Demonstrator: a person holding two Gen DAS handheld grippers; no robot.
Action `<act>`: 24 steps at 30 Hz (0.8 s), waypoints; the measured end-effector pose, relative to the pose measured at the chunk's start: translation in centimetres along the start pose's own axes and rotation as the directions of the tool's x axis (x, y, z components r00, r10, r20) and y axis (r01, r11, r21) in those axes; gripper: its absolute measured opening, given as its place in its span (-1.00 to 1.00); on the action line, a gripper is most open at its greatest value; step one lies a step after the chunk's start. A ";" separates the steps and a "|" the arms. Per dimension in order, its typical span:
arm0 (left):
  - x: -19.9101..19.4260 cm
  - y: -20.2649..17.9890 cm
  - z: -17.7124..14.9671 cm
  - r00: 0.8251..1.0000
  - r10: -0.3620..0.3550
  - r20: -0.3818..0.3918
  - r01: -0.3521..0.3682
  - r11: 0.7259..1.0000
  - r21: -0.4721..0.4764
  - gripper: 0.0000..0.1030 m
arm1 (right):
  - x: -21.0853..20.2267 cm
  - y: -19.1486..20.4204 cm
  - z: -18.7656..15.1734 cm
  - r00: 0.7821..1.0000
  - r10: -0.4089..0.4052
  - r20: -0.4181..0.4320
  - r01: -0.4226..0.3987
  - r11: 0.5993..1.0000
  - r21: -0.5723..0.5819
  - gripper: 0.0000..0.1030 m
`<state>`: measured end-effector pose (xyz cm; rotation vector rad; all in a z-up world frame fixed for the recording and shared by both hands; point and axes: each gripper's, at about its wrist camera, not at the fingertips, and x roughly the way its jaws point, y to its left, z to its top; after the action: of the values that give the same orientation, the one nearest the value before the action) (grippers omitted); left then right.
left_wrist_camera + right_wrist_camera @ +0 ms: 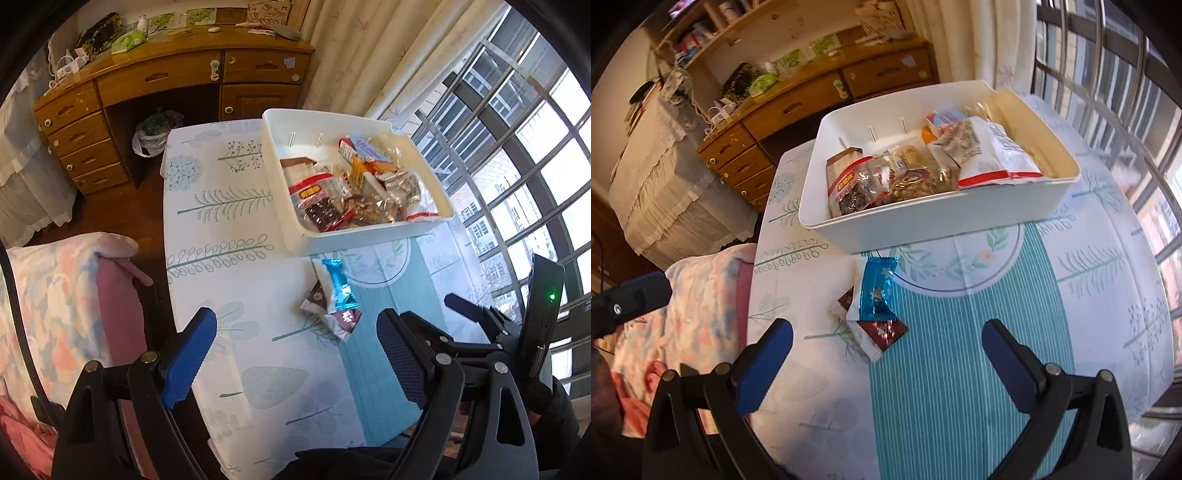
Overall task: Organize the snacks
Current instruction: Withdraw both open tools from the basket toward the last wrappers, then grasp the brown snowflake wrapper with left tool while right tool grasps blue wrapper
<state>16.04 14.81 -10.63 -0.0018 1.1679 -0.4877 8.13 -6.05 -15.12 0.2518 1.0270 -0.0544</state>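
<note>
Two hand-held grippers poised over a cloth-covered table (960,387) during snack sorting. The left gripper (295,354) is held with its blue pads wide apart and nothing between them; the right gripper (886,354) is likewise spread and empty. Just ahead of both sets of fingers, slightly left of centre in the right wrist view, a blue wrapped snack (877,291) lies across a white-and-maroon packet (875,332), the two touching. Farther ahead, a white bin (938,221) is seen already loaded with assorted packets, so these two pieces are judged the last loose items. The wide jaw stance and downward tilt are read as preparation for closing over the loose wrappers.
</note>
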 end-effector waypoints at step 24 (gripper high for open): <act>12.1 -2.2 -3.9 1.000 0.004 -0.003 -0.003 0.961 0.275 0.70 | 10.0 -1.5 -0.7 0.989 0.131 -0.068 -0.125 0.988 0.086 0.44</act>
<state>15.38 9.36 -22.29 0.2415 1.0952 -0.6444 12.47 -6.57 -24.27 0.3962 1.0810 0.0297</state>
